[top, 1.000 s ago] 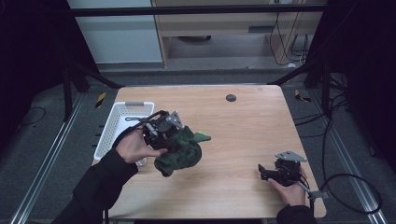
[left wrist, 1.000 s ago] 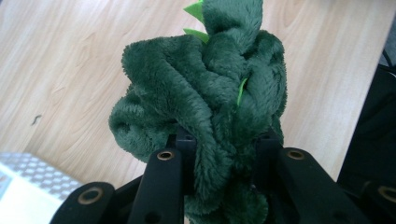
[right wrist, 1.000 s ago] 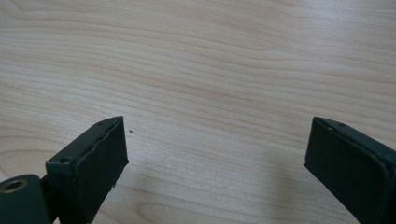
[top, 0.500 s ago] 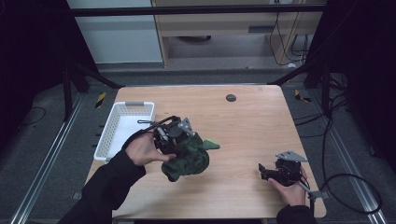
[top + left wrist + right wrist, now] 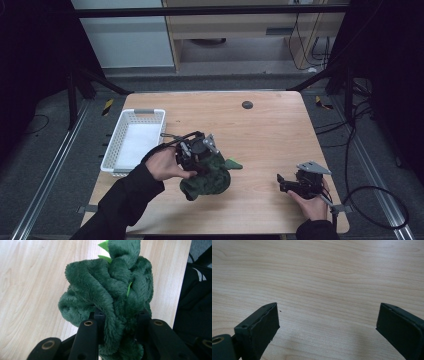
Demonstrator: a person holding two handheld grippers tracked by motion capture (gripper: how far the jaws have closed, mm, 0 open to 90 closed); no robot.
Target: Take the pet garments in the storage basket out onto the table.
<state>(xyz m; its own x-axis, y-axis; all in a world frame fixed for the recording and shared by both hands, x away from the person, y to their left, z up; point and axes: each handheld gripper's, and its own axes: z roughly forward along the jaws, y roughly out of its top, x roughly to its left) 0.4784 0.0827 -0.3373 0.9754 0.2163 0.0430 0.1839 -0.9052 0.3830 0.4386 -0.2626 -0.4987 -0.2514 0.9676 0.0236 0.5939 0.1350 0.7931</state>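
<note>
High view, toy: one green plush toy (image 5: 207,172) at the table's (image 5: 270,135) front left of middle, under the left gripper (image 5: 196,150), just right of one white basket (image 5: 134,141).
High view, right gripper: the right gripper (image 5: 284,183) sits low near the front right corner, well apart from the toy.
Left gripper view, grip: jaws clenched into the plush (image 5: 107,292), pile bulging between and over them.
Left gripper view, handling: looks soft, light and floppy, not fragile; I'd judge a deep pinch on the bunched body safer than the thin light-green spikes (image 5: 103,251).
Right gripper view, state: jaws spread wide over bare wood, holding nothing.
Count: one toy, one basket, two grippers.
</note>
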